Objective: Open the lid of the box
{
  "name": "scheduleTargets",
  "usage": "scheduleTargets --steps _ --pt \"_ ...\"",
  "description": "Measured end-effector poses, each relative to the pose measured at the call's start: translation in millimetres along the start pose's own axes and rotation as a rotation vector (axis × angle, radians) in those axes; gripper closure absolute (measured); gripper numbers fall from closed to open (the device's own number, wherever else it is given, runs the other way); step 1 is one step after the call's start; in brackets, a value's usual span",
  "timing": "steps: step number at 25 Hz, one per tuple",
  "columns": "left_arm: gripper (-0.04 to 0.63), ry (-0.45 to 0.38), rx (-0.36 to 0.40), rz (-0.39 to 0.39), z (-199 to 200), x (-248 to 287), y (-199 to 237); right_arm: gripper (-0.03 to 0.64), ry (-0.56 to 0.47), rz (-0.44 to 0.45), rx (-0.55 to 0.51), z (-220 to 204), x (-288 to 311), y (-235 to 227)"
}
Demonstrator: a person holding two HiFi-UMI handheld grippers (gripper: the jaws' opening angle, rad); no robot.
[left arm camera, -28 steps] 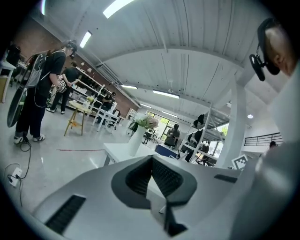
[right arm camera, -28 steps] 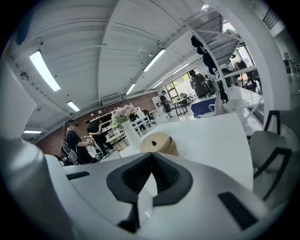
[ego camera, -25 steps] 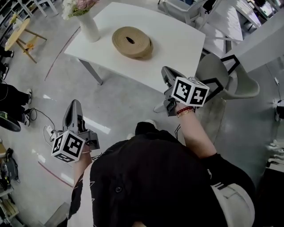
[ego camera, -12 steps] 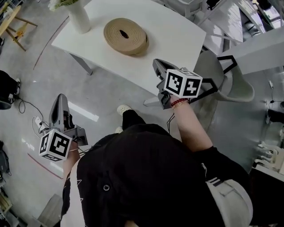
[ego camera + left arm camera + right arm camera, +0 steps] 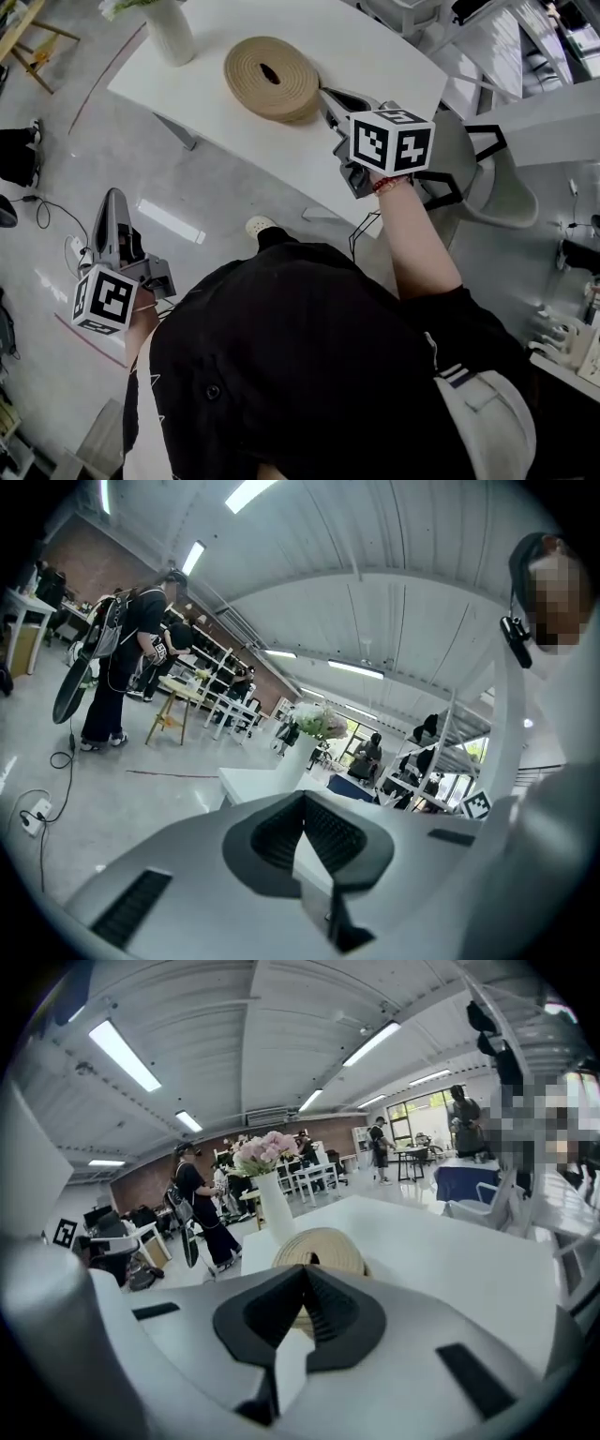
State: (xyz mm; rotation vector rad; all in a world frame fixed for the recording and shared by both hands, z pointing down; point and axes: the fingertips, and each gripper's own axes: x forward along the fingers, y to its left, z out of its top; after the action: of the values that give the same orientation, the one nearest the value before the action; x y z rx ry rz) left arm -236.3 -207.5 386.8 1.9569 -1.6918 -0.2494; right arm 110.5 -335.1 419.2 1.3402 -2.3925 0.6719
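Observation:
The box (image 5: 272, 77) is round, flat and tan, with its lid on and a small dark slot in the top; it lies on the white table (image 5: 375, 47). My right gripper (image 5: 325, 95) is over the table, its tip just right of the box's rim, jaws shut and empty. In the right gripper view the box (image 5: 323, 1246) lies right beyond the closed right gripper (image 5: 305, 1271). My left gripper (image 5: 113, 199) hangs low over the floor at the left, away from the table. In its own view the left gripper (image 5: 303, 797) is shut on nothing.
A white vase with flowers (image 5: 170, 30) stands at the table's left corner, left of the box. A pale chair (image 5: 487, 183) stands right of the table. Cables and a power strip (image 5: 77, 247) lie on the floor by my left gripper. People stand in the room behind.
My right gripper has moved forward from the table's near edge to right beside the box. My left gripper has stayed low at my side.

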Motion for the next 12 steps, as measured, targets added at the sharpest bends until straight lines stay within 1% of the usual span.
scheduleTargets --steps 2,3,6,8,10,12 --pt "0.586 0.003 -0.005 0.01 0.9 2.4 3.5 0.608 0.029 0.025 -0.081 5.0 8.9 3.6" --pt "0.586 0.001 -0.01 0.014 1.5 3.2 5.1 0.588 0.046 0.035 -0.128 5.7 13.3 5.3" --pt "0.586 -0.005 -0.018 0.018 2.2 4.2 8.5 0.562 0.106 0.07 -0.265 2.6 24.9 11.7" --pt "0.586 -0.001 -0.023 0.017 0.9 4.5 9.9 0.551 0.16 0.097 -0.357 -2.5 30.9 15.8" --pt "0.586 0.003 -0.029 0.016 -0.6 4.8 10.8 0.526 0.221 0.126 -0.442 -9.5 35.3 18.6" --pt "0.586 0.008 -0.033 0.016 -2.0 4.8 11.8 0.494 0.272 0.159 -0.496 -15.6 37.7 20.9"
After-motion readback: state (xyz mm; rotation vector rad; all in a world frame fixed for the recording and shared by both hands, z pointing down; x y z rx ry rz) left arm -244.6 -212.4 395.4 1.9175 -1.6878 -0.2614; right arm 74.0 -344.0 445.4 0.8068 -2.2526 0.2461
